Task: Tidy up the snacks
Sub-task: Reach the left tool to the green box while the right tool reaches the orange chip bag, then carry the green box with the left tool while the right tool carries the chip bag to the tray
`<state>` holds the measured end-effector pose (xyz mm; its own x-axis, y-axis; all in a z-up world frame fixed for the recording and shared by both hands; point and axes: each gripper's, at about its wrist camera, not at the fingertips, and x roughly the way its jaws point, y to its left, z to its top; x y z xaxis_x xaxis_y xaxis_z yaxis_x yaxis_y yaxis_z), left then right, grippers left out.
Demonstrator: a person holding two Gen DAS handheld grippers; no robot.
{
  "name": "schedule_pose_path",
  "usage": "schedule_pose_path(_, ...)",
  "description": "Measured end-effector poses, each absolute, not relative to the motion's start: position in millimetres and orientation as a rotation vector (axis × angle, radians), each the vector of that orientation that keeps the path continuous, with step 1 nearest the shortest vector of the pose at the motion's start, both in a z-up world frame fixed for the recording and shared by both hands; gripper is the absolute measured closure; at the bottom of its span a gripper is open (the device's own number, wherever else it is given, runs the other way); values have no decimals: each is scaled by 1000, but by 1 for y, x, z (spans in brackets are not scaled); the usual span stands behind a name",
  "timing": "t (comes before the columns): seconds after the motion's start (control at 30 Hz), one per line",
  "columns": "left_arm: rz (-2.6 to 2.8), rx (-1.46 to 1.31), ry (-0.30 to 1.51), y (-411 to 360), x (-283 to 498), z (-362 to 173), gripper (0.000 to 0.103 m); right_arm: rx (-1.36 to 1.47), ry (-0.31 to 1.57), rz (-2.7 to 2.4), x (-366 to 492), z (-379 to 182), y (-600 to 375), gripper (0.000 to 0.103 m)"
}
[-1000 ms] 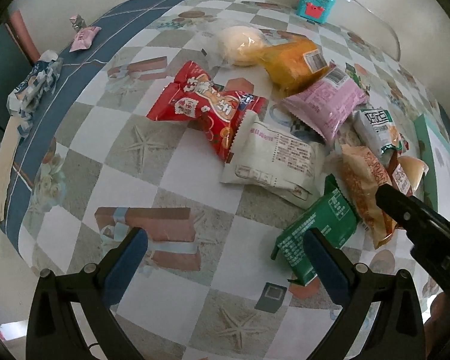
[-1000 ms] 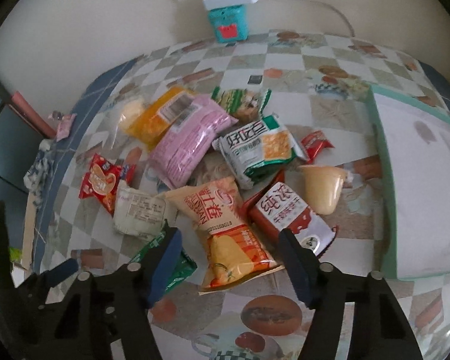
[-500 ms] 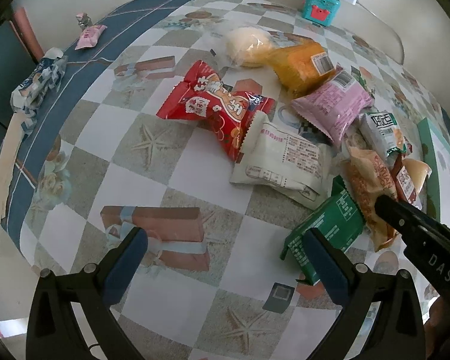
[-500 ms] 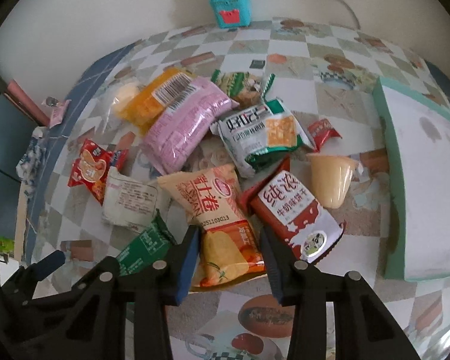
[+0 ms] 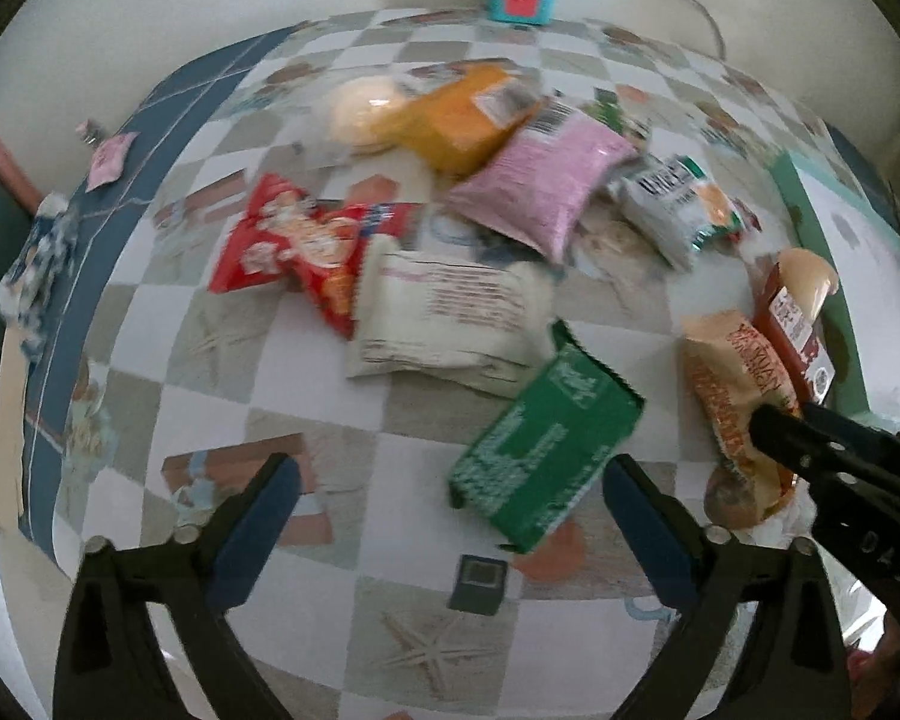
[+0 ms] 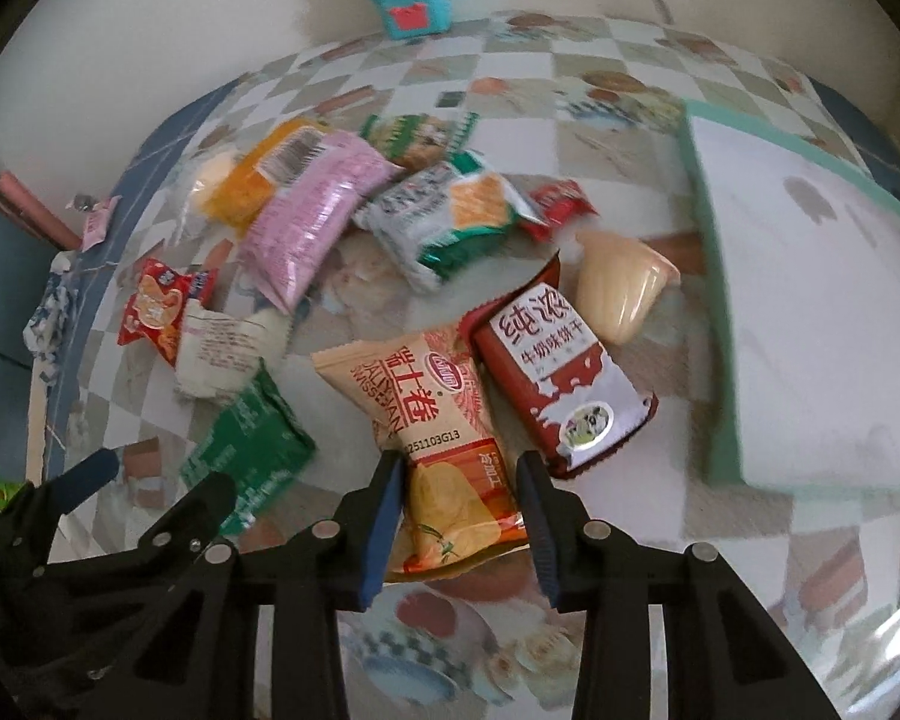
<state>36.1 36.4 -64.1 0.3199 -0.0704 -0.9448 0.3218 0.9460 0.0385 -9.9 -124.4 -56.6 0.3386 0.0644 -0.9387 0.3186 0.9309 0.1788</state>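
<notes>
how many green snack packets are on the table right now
3: a dark green packet lower left near the left claw, a green-edged cracker packet mid-pile, and a green striped packet behind it. Others may be buried.

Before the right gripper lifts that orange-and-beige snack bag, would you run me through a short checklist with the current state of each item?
1. Orange-and-beige snack bag sits between the right gripper pads: ok; the jaws have just been closing on it.
2. Pads firmly pressing the bag: cannot tell; they flank its lower half closely.
3. Dark red biscuit pack outside the grip: ok, it lies just beside the right pad.
4. Left gripper out of the way: ok, open above the green packet, holding nothing.
5. White tray with teal rim has room: ok, nothing visible in it.
</notes>
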Motion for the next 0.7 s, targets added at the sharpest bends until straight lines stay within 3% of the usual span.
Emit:
schedule_pose_path(0.27,-355,266,1262,13,38,-75,45,399,1229,-193,-23,-57,-140,62)
schedule_pose_path(0.7,-321,241,1283,3,41,-85,53,197,1228,-194,-19,-58,-113,62)
